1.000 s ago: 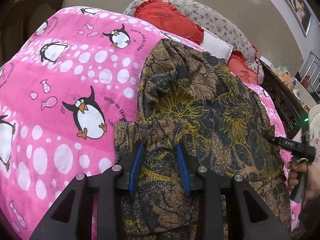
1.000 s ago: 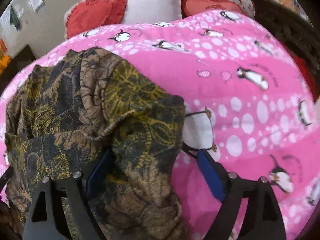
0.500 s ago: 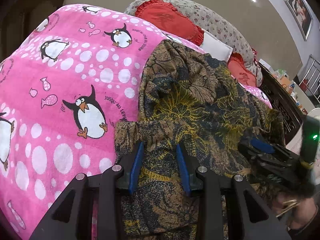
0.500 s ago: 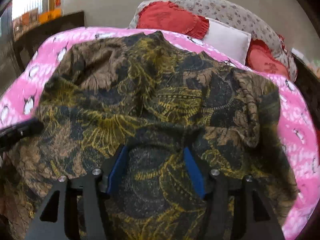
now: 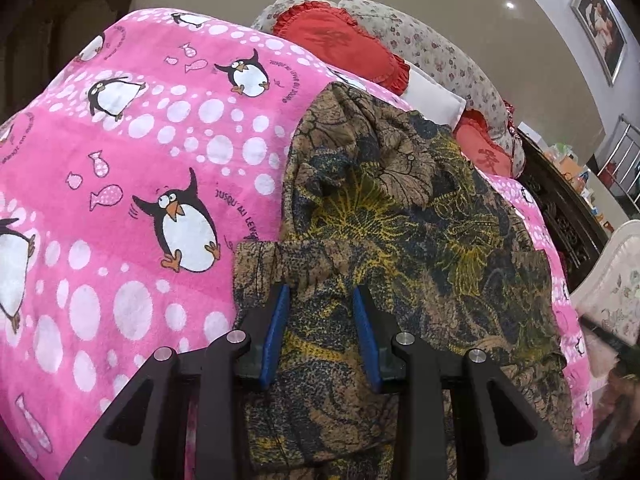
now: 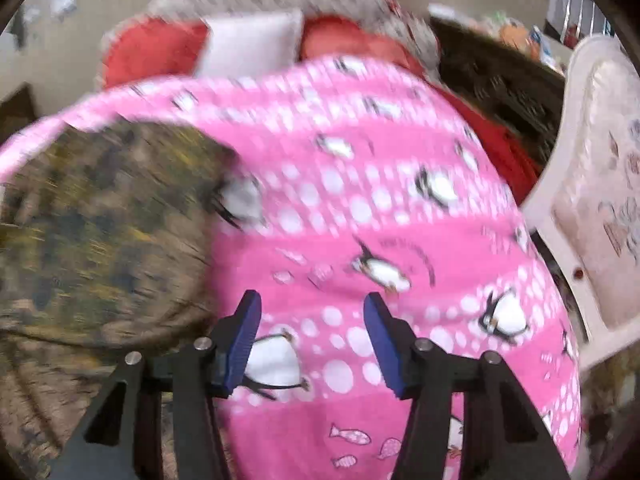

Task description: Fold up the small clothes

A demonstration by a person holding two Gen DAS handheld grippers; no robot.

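Spread over the bed's pink penguin blanket, toward its near edge: a batik-print garment, soft, light, limp, apt to slump; best pinched at a hem or corner. Left tongs partly open astride a cloth fold, grip unclear. Right tongs wide open, empty, beside the garment.

The pink penguin blanket carries the printed words "JUSQU'AU LEVE…" beside a penguin; the rest is illegible.

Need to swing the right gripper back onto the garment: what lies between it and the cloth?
Only pink penguin blanket lies between the right gripper and the batik garment to its left, in the blurred right wrist view.
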